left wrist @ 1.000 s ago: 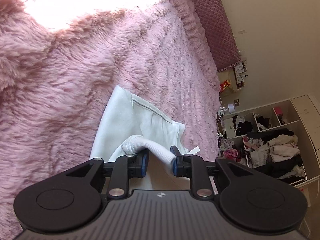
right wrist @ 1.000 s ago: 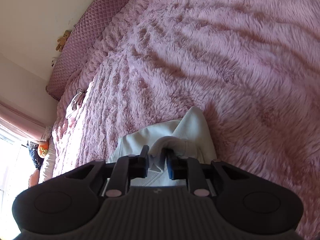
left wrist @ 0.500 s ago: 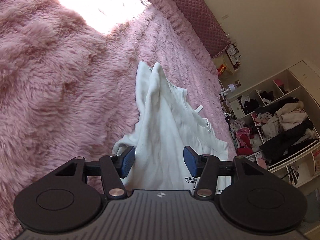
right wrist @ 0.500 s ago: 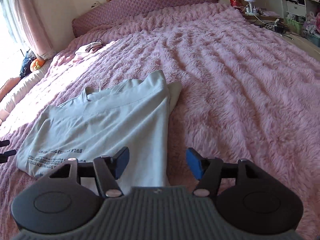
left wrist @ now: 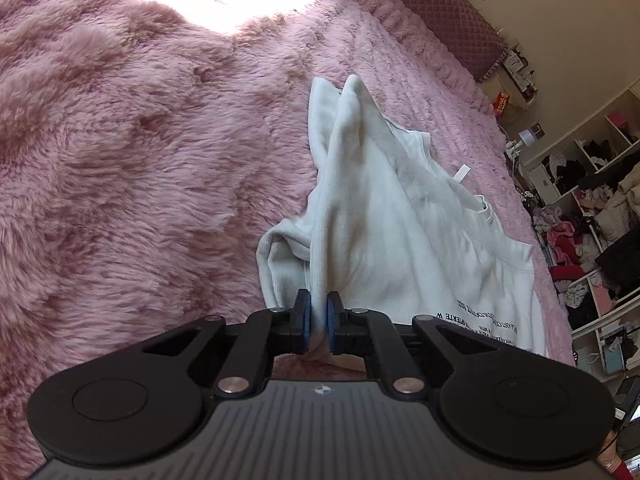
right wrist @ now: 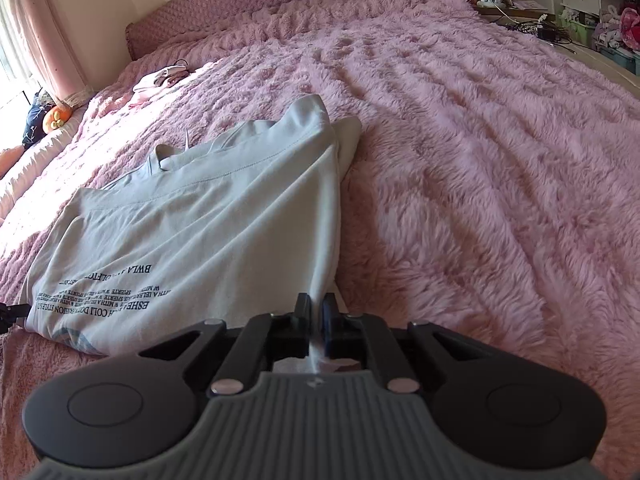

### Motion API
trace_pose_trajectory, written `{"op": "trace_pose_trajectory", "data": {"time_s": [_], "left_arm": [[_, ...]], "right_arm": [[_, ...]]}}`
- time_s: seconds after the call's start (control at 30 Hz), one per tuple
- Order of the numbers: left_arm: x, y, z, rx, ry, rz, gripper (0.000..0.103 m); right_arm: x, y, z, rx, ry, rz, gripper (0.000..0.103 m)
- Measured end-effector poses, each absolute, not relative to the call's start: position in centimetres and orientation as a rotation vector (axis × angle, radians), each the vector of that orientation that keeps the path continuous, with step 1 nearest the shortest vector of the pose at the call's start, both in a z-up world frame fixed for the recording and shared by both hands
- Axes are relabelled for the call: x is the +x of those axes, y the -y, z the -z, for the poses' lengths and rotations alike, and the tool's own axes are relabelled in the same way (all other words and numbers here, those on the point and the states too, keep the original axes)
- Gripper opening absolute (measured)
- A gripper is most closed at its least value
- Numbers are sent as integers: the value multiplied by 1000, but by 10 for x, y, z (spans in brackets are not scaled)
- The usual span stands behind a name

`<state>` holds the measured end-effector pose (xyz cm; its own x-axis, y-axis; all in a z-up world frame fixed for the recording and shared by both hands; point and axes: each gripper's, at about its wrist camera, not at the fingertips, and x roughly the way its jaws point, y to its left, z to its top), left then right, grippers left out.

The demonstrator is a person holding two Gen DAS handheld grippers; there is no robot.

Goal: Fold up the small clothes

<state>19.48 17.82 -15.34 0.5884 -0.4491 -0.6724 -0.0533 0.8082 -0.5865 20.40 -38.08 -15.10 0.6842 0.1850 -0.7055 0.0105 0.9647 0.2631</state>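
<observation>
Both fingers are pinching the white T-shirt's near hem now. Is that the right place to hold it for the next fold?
Probably yes. The white T-shirt lies with its collar away, hem nearest. The left gripper and right gripper each pinch a hem corner from the near side, suiting a fold toward the collar.

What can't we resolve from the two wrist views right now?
- Shirt print: right wrist view, upside down, creased, too small to read; left wrist view, cut off by the left gripper body.
- Shirt's bottom hem: hidden behind both gripper bodies, including the right gripper.
- Shelf contents: left wrist view, small, jumbled.
- Small item near the headboard: right wrist view, too small.
</observation>
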Motion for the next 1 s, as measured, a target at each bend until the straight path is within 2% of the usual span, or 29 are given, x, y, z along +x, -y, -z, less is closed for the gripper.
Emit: {"op": "trace_pose_trajectory", "data": {"time_s": [0.13,0.2,0.33,0.4,0.43,0.47,0.53,0.6,0.63,0.77,0.8,0.87,1.0], "left_arm": [[183,-177,126,-491,-878,164,4],[184,-180,128,-486,-916,165,3],[194,-180,153,-499,-1007,158,3],[196,-177,157,-494,-1009,156,4],[196,-177,156,-496,-1015,167,5],[197,-179,154,-498,-1019,185,6],[198,-183,145,-508,-1015,213,20],[198,-190,134,-527,-974,239,57],[203,-192,125,-522,-933,248,60],[243,-185,104,-456,-828,254,63],[253,-182,102,-448,-809,256,70],[281,-169,101,-414,-766,247,75],[325,-146,110,-368,-746,199,72]], "right_arm": [[196,385,131,243,-752,-58,0],[192,393,125,265,-747,-58,0],[198,395,164,240,-869,-51,0],[198,395,175,277,-866,-39,0],[198,396,176,302,-857,-23,1],[198,398,175,320,-852,-14,6],[197,400,169,329,-836,-7,30],[195,401,156,303,-778,-18,39],[198,402,149,286,-747,-36,40],[235,397,130,215,-684,-76,41],[250,394,127,198,-666,-82,41],[280,388,123,177,-637,-89,45],[331,372,123,147,-625,-79,49]]}}
